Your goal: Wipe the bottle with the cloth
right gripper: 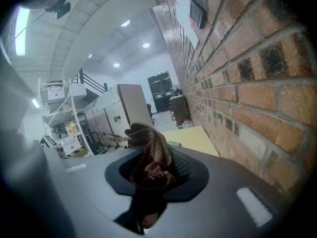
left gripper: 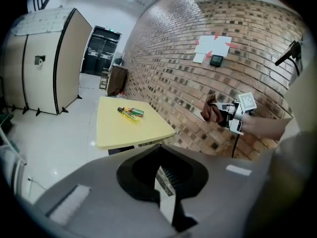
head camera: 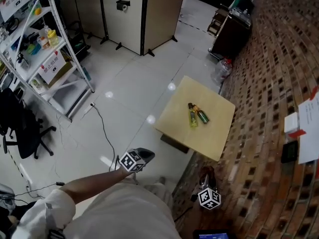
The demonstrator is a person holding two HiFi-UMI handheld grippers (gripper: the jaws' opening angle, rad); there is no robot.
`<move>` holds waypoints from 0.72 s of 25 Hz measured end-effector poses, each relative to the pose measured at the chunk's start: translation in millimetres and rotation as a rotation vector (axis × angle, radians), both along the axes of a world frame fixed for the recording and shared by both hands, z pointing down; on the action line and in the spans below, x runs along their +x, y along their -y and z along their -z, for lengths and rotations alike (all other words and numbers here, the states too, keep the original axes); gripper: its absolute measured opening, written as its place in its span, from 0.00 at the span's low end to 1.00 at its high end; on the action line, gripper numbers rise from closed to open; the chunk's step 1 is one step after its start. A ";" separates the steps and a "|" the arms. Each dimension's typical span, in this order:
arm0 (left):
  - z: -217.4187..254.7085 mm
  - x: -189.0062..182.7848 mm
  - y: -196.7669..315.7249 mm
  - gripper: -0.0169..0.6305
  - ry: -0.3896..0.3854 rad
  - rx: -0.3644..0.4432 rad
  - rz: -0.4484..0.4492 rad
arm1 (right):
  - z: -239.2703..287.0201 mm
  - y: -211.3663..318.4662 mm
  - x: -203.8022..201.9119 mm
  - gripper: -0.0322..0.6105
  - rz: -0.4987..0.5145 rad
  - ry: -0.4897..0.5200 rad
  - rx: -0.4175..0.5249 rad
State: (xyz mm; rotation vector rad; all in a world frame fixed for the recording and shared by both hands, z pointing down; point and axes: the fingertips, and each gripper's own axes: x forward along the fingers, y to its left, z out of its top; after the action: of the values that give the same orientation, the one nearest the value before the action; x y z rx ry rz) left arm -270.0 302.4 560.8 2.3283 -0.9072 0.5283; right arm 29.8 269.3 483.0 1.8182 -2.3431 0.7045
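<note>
Left gripper (left gripper: 162, 182): my jaws pressed together, empty.
Right gripper (right gripper: 147, 185): pinching the cloth (right gripper: 148, 143).
Table (head camera: 209, 136): bottles (head camera: 193, 118) on it, brick wall (head camera: 269, 83) beside.

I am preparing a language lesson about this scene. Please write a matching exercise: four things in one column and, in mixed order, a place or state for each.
1. cloth
2. yellow bottle
3. left claw
4. white papers

a. shut, with nothing in it
b. on the brick wall
c. clamped in the right claw
d. lying on the table

Pairs: 1-c, 2-d, 3-a, 4-b
</note>
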 end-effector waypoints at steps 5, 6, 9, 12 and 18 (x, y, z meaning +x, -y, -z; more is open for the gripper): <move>-20.9 -31.7 -15.0 0.05 -0.011 0.022 0.036 | -7.2 -11.9 -42.2 0.19 -0.032 0.103 0.019; -23.6 -36.0 -16.6 0.05 -0.016 0.009 0.061 | -1.0 -14.9 -52.1 0.19 -0.010 0.113 0.037; -17.2 -35.9 -27.5 0.05 -0.044 0.004 0.107 | 2.5 -29.1 -61.3 0.19 0.047 0.116 0.064; -2.6 -36.5 -22.8 0.05 -0.029 0.035 0.118 | -2.5 -31.7 -54.1 0.19 0.029 0.140 0.034; 31.6 -13.1 -2.1 0.05 -0.026 0.061 0.149 | 20.7 -39.5 -24.8 0.19 0.090 0.110 0.076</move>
State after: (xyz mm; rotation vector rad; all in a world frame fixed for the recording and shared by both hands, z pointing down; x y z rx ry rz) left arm -283.1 304.4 529.2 2.2930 -1.0873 0.4127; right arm 5.0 308.8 462.3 1.7320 -2.5373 0.7315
